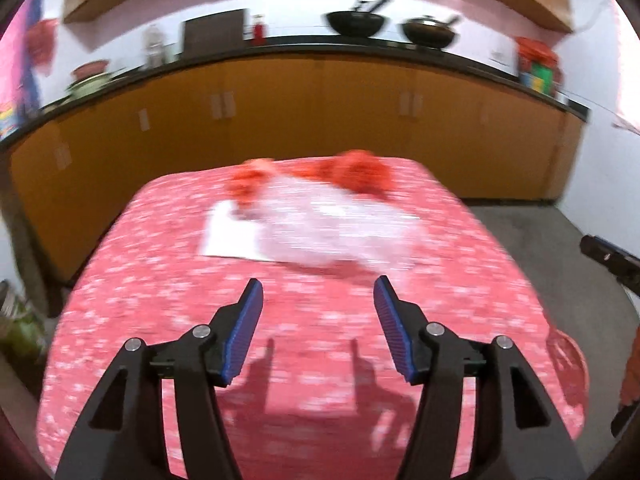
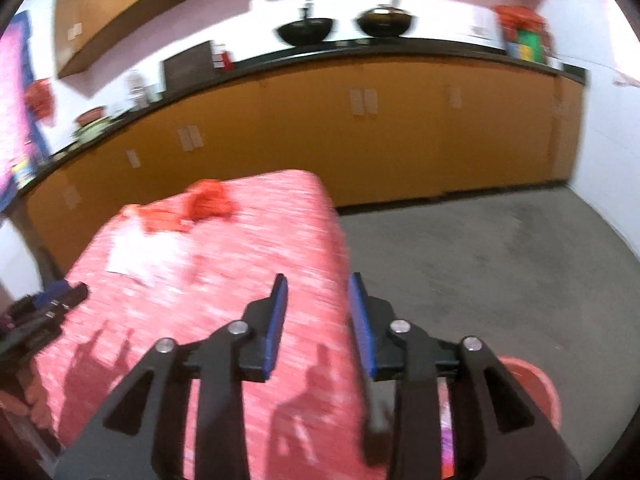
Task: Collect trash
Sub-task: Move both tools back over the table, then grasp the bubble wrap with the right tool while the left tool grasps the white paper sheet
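A table with a pink patterned cloth (image 1: pixel 160 320) carries the trash. A white paper sheet (image 1: pixel 228 236) and a clear plastic wrapper (image 1: pixel 340 228) lie near its far end, with two crumpled red pieces (image 1: pixel 250 182) (image 1: pixel 362 170) behind them. My left gripper (image 1: pixel 318 292) is open and empty, hovering over the table's near half, short of the wrapper. My right gripper (image 2: pixel 318 288) is open and empty over the table's right edge (image 2: pixel 340 248). The red pieces (image 2: pixel 208 200) and white paper (image 2: pixel 132 256) show far left in the right wrist view. Both views are motion-blurred.
A red bin (image 2: pixel 532 384) stands on the grey floor (image 2: pixel 500 260) right of the table; its rim also shows in the left wrist view (image 1: pixel 568 356). Orange cabinets (image 1: pixel 320 108) with a black counter run behind, with two black woks (image 1: pixel 354 22) on top.
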A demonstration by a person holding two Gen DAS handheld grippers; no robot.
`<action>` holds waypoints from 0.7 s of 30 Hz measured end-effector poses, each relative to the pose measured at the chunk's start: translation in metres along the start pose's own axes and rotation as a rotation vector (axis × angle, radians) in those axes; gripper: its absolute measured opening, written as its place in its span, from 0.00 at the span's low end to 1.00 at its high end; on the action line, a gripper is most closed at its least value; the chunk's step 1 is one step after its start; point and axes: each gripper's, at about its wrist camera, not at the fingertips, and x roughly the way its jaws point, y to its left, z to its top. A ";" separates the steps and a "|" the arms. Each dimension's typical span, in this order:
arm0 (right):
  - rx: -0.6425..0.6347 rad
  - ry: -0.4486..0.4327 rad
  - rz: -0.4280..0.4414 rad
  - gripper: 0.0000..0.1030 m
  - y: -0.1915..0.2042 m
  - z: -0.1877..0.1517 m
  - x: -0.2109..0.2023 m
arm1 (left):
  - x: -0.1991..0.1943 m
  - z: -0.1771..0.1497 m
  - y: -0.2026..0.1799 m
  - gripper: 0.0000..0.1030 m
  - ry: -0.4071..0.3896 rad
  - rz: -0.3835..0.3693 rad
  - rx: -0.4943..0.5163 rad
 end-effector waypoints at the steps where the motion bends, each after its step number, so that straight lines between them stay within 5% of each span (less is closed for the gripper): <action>1: -0.013 0.001 0.027 0.35 0.018 0.005 0.007 | 0.002 0.001 0.013 0.57 0.000 0.019 -0.015; 11: -0.109 0.050 0.138 0.52 0.134 0.028 0.081 | 0.034 0.017 0.089 0.61 -0.018 0.085 -0.117; 17: -0.110 0.145 0.137 0.53 0.148 0.020 0.118 | 0.058 0.023 0.103 0.61 0.020 0.073 -0.152; 21: -0.160 0.181 0.132 0.15 0.153 0.008 0.127 | 0.069 0.029 0.102 0.61 0.035 0.070 -0.142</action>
